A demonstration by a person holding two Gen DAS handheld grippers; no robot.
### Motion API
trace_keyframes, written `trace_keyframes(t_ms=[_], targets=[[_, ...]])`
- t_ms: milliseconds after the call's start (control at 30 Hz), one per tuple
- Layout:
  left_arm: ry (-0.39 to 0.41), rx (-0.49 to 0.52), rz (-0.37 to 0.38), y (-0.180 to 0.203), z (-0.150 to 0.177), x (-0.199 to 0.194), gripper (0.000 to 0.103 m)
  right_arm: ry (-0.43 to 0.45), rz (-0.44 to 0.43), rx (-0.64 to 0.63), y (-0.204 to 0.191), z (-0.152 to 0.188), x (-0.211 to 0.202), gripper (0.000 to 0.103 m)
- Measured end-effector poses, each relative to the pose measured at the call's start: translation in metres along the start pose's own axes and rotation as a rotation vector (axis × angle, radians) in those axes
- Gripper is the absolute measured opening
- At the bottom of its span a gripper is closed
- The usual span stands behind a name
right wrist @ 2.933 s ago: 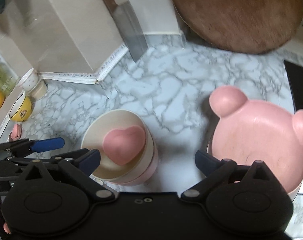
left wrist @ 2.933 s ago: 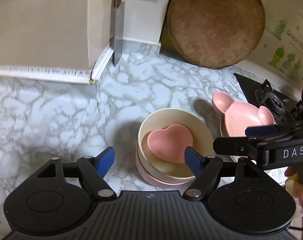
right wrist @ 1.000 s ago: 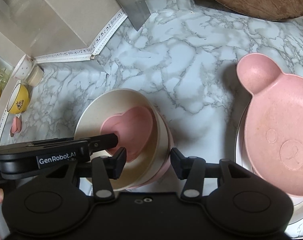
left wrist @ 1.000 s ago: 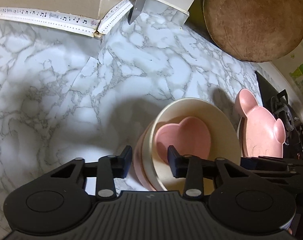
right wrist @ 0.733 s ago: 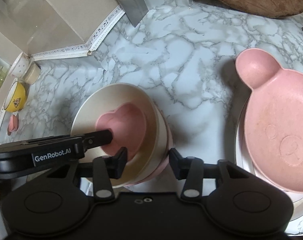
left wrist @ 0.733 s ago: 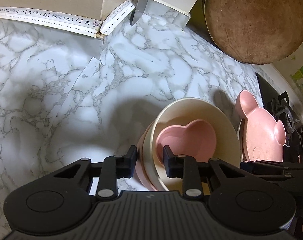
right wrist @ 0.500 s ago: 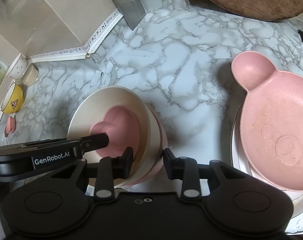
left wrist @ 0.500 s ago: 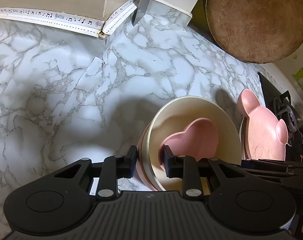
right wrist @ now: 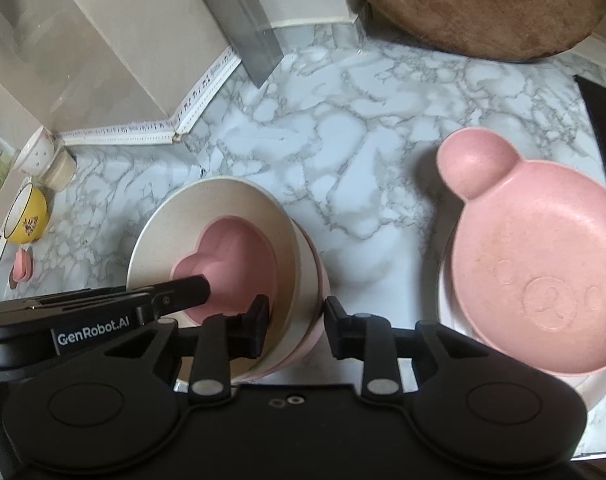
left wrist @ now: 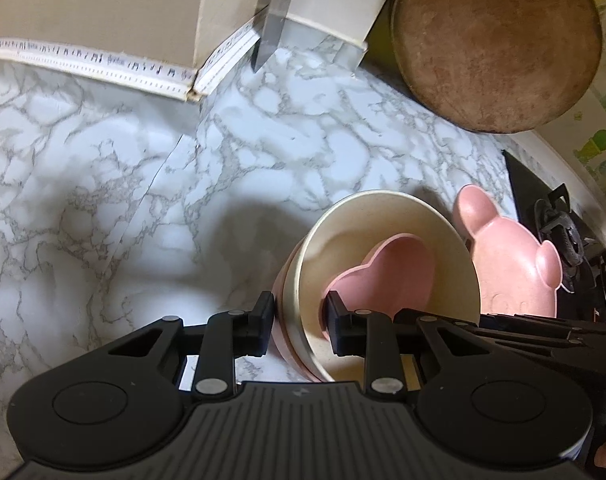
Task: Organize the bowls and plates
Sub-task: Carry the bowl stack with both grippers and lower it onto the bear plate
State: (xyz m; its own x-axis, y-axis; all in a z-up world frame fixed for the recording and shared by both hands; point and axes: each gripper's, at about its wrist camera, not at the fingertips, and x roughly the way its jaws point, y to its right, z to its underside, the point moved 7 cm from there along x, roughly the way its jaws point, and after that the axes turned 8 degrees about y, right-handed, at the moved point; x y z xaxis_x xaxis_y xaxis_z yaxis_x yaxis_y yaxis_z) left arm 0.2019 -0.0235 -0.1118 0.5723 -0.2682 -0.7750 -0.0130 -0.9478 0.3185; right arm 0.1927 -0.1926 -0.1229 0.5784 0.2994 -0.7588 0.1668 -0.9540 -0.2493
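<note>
Marble-patterned countertop (left wrist: pixel 103 208) fills both wrist views, grey-veined and partly in shadow. Nearest the cameras, the left gripper (left wrist: pixel 299 322) has its jaws narrowed across the near wall of the stacked bowls: one finger outside the stack, the other inside the cream bowl (left wrist: pixel 387 248), against the pink heart-shaped dish (left wrist: pixel 395 272) lying in it. The right gripper (right wrist: pixel 295 322) straddles the opposite side of the same stack, one finger inside the cream bowl (right wrist: pixel 175 220), the other outside by the pink bowl (right wrist: pixel 317 320) underneath; its jaws have just been closing with the rim between them, and both pairs look pressed onto the walls. The stack tilts a little in the left view. Just beside it, to the right, a pink bear-shaped plate (right wrist: pixel 543 272) rests on a white plate (right wrist: pixel 445 304). Farther off, a yellow cup (right wrist: pixel 27 214) and small white cup (right wrist: pixel 41 156) stand at the left edge. At the back, a cleaver blade (right wrist: pixel 251 36) leans by the wall corner, and a round wooden board (left wrist: pixel 495 40) stands against the wall
</note>
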Motion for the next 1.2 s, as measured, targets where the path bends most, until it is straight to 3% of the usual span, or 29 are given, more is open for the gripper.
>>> trace_keyframes(t_ms=[467, 1200], targets=[[0.042, 0.081, 0.050, 0.057, -0.017, -0.020, 0.027, 0.089, 0.044, 0.024, 0.033, -0.018, -0.046, 0.029], [-0.009, 0.202, 0.110, 0.213, -0.011, 0.036, 0.027, 0.112, 0.116, 0.141, 0.178, -0.030, -0.085, 0.029]])
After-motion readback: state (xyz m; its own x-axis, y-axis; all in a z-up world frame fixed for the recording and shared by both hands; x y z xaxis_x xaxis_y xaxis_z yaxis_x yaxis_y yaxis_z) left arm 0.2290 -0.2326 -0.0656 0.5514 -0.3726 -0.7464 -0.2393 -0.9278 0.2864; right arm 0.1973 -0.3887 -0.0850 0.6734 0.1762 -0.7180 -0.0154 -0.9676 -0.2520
